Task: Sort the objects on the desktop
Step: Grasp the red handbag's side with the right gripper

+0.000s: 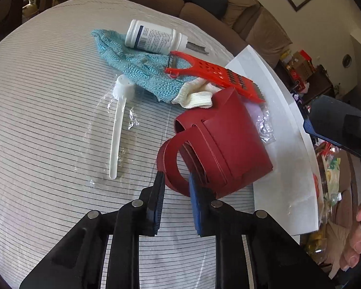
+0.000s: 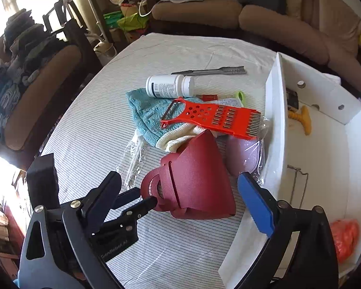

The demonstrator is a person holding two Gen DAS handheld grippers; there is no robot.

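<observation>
Early in the sort, by the look of it: inside the white open-topped box (image 2: 272, 110) at the table's right edge, only a yellow T-shaped plastic piece (image 2: 302, 118), an orange crumpled bag (image 2: 344, 238) and a thin wire shape (image 2: 298, 183), with most of the pile left on the striped grey tablecloth (image 1: 48, 120). Left gripper (image 1: 174, 180) clenched on the looped strap of the dark red folded leather pouch (image 1: 219, 142), which lies just beside the box wall near the table's right edge. Right gripper (image 2: 178, 190) spread wide around that same pouch, pads not pressing it. Not yet sorted: orange plastic grater-peeler (image 1: 214, 74), teal knitted cloth (image 1: 137, 67), white pill bottle (image 1: 154, 37), long white plastic scoop (image 1: 119, 120), cream sock (image 1: 197, 96), grey metal file (image 2: 214, 71), all toward the table's far side
</observation>
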